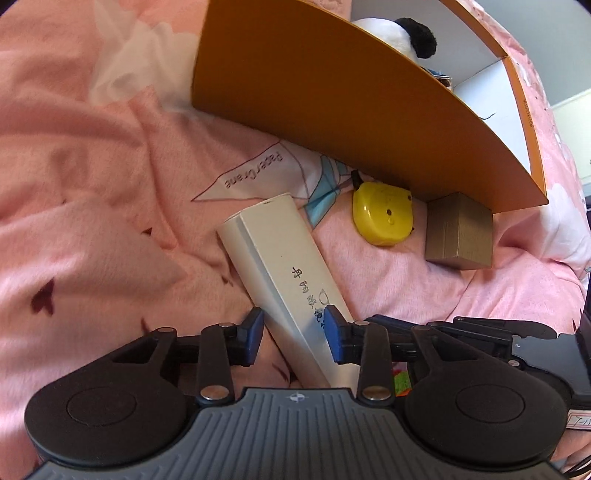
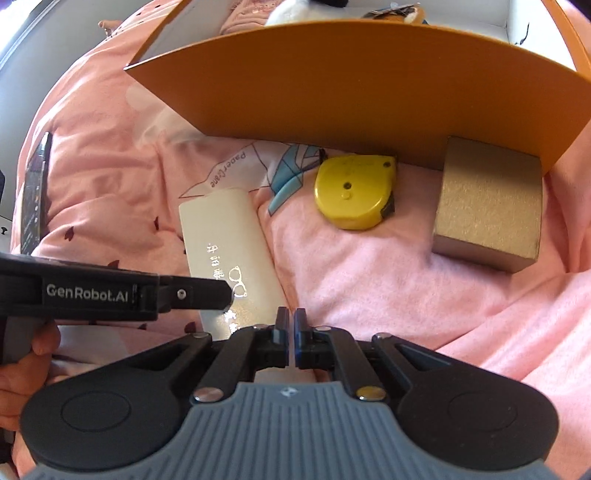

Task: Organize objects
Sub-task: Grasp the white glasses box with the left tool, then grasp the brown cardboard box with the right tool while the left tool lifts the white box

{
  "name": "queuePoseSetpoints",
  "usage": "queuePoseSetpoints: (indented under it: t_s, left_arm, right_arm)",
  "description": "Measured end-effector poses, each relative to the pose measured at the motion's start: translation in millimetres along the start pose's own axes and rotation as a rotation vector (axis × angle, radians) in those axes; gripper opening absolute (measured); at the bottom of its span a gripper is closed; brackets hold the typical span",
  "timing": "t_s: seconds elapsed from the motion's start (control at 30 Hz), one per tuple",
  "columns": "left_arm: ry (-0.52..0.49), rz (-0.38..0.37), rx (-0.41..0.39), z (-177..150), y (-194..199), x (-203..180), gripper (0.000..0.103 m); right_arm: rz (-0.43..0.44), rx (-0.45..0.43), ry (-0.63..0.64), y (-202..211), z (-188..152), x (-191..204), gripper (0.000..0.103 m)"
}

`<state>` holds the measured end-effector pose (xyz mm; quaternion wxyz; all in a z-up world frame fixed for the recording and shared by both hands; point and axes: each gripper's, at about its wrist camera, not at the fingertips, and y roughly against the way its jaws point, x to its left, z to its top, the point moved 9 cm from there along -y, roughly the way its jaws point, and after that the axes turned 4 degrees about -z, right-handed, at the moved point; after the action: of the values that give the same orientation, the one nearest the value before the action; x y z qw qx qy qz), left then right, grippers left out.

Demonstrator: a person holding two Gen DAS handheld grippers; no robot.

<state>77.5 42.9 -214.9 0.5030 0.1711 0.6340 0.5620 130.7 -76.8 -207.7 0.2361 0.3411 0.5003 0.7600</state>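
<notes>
A long white glasses box (image 1: 280, 258) (image 2: 229, 236) with printed characters lies slantwise on the pink bedcover. My left gripper (image 1: 295, 328) straddles its near end, and the blue pads (image 1: 255, 332) sit against its two long sides, gripping it. In the right wrist view the left gripper (image 2: 229, 291) comes in from the left, held by a hand (image 2: 22, 365). My right gripper (image 2: 291, 317) is shut with nothing between its fingers. It hovers just right of the box's near end.
A yellow tape measure (image 1: 380, 218) (image 2: 351, 195) and a gold cube box (image 1: 458, 236) (image 2: 487, 210) rest against the wall of a big orange carton (image 1: 332, 103) (image 2: 351, 85). A panda plush (image 1: 402, 33) sits inside the carton. A dark flat device (image 2: 35, 192) lies far left.
</notes>
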Motion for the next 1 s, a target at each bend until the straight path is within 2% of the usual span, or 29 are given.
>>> queuePoseSetpoints:
  t_s: [0.13,0.23,0.33,0.4,0.47,0.5,0.67,0.77,0.87,0.93,1.0]
  left_arm:
    - [-0.026,-0.016,-0.033,13.8,-1.0,-0.1,0.04]
    - [-0.02,-0.007,-0.061,26.1,-1.8,0.8,0.039]
    - [-0.008,0.012,-0.056,26.4,-2.6,-1.5,0.042]
    - [-0.014,0.067,-0.067,23.4,1.8,-5.4,0.045]
    - [-0.046,0.126,-0.073,18.5,7.0,-14.5,0.059]
    - [-0.061,0.136,-0.075,15.9,8.9,-20.9,0.062]
    - [-0.107,0.183,-0.084,7.6,7.0,-45.0,0.065]
    - [-0.068,0.237,-0.058,6.7,-3.6,-38.8,0.066]
    - [-0.017,0.259,-0.039,5.7,-8.5,-31.7,0.066]
    - [0.007,0.267,-0.041,7.4,-10.8,-30.5,0.067]
    - [0.011,0.283,-0.04,9.5,-13.3,-30.7,0.069]
  right_arm:
    - [0.049,0.007,-0.072,-3.9,2.7,-7.2,0.004]
    - [0.15,0.016,-0.133,-4.5,3.0,-3.5,0.005]
    - [0.124,0.007,-0.113,-5.3,5.1,1.7,0.005]
    - [0.108,-0.004,-0.097,-1.8,5.2,4.5,0.006]
    - [0.073,-0.02,-0.087,3.8,5.1,2.4,0.006]
    - [0.051,-0.033,-0.079,9.8,5.4,-0.6,0.006]
    - [-0.07,-0.096,-0.03,27.3,9.5,-14.0,0.006]
    - [-0.15,-0.13,0.005,38.3,7.6,-22.4,0.01]
    - [-0.224,-0.173,0.022,51.3,5.9,-34.1,0.022]
    - [-0.284,-0.202,0.015,59.2,5.5,-46.1,0.036]
    - [-0.339,-0.225,-0.004,64.4,5.3,-55.4,0.043]
